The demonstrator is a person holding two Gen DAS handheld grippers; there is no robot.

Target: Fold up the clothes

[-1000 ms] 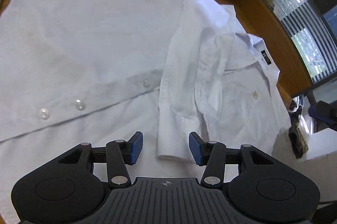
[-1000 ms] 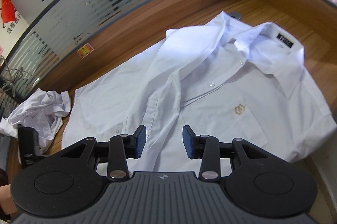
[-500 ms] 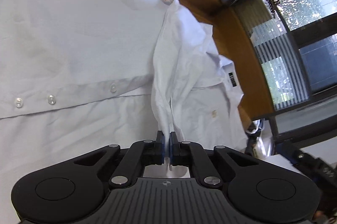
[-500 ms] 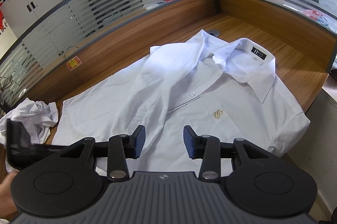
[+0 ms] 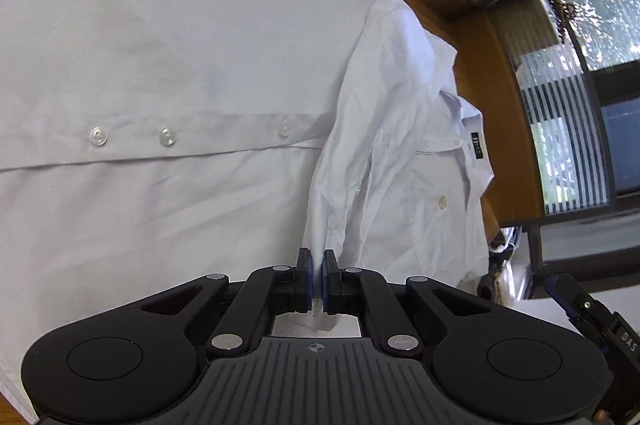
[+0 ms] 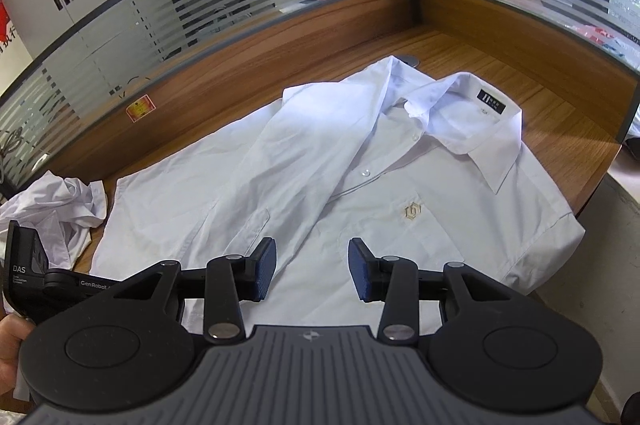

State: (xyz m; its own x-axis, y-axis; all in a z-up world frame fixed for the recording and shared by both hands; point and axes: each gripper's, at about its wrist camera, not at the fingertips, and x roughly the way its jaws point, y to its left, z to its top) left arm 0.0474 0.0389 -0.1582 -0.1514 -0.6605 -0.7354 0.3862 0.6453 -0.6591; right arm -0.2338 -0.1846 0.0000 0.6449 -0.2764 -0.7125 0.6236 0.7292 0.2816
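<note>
Item: white short-sleeved dress shirt, lying face up and buttoned on the wooden bench, collar toward the corner where the partition walls meet, hem toward the crumpled white garment at the bench's far left in the right wrist view. Left tongs: closed tight on the cuff end of the shirt's sleeve, blue pads pinching a thin ridge of cloth; the sleeve runs from the shoulder seam across the chest and button placket to the tongs, drawn into long creases, apparently so that it can be carried over the body as a first fold. Right tongs: pads spread wide, holding nothing, poised above the lower front panel, probably ready to pin or take a second hold. Condition of garment: thin, limp cotton-like fabric, lightly wrinkled; clear buttons; black label inside the collar; small gold embroidered emblem on the chest pocket; other sleeve lying flat near the bench edge. Status, as judged: folding barely begun, body spread flat.
</note>
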